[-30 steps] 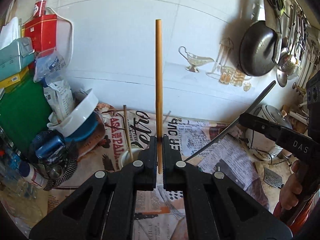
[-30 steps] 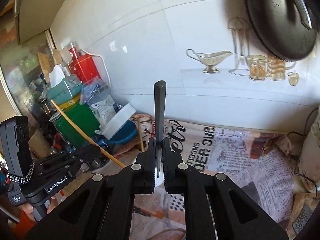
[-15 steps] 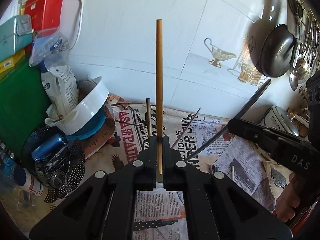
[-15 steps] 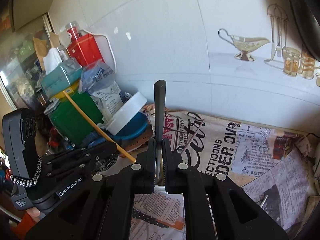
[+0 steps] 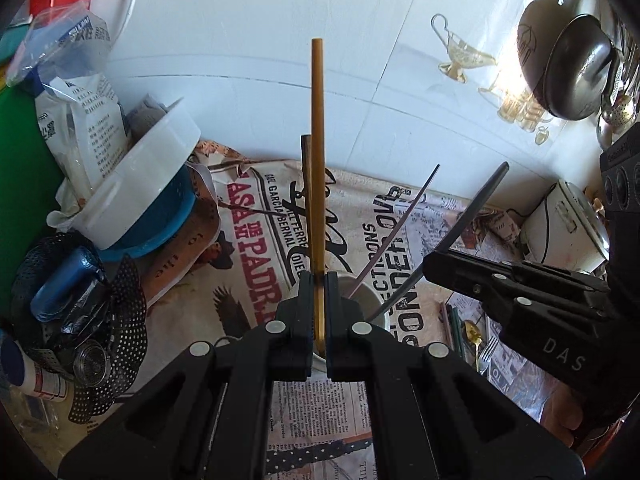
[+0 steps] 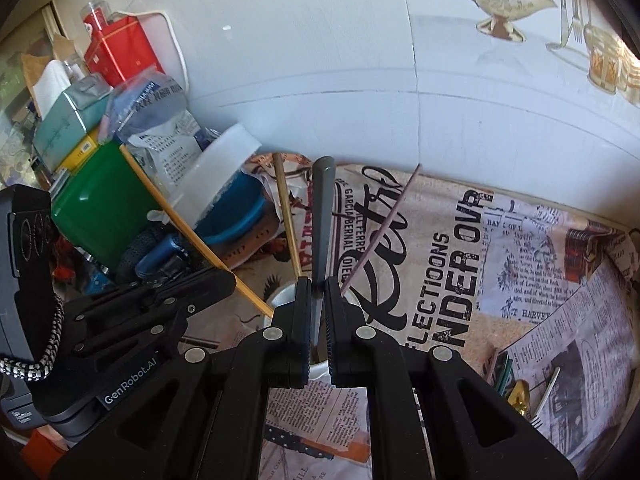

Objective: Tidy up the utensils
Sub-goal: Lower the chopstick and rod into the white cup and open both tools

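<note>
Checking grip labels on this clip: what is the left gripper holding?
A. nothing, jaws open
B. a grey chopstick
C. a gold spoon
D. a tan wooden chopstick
D: in the left wrist view the left gripper is clamped on a tan chopstick standing up over the white cup; the grey chopstick is in the right gripper.

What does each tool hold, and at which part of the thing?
The left tool grips a tan wooden chopstick near its lower end. The right tool grips a dark grey chopstick near its lower end.
</note>
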Action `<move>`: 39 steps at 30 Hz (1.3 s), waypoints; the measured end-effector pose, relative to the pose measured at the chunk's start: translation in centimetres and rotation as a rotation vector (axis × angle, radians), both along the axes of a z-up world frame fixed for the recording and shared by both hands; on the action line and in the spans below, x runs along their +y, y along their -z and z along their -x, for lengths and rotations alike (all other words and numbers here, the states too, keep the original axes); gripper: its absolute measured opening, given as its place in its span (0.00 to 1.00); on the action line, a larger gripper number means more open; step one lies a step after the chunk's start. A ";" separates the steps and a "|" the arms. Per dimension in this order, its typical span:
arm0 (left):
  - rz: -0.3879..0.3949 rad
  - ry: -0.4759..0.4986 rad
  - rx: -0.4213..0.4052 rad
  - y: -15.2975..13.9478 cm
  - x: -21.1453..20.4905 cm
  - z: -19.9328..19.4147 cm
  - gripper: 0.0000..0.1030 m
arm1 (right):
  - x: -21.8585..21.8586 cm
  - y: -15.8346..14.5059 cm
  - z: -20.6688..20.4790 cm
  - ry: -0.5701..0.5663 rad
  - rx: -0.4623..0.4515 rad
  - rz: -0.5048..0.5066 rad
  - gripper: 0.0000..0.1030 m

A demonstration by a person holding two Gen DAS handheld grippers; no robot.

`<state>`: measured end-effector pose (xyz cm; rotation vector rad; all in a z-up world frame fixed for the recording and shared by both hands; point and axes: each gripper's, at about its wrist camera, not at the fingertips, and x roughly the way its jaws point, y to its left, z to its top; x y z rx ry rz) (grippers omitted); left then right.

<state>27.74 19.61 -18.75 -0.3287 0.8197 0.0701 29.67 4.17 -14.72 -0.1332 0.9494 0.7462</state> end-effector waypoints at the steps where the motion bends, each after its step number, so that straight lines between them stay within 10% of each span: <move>1: -0.001 0.004 0.007 0.3 -0.1 -0.2 0.02 | 0.1 0.2 -0.1 0.003 0.003 0.004 0.06; 24: -0.071 -0.019 0.050 0.1 -1.6 -0.2 0.08 | -1.3 0.1 -0.4 -0.022 0.005 0.040 0.17; 39: -0.138 -0.039 -0.064 -5.6 -6.6 2.2 0.50 | -7.0 -4.9 1.8 -0.018 -0.172 0.028 0.35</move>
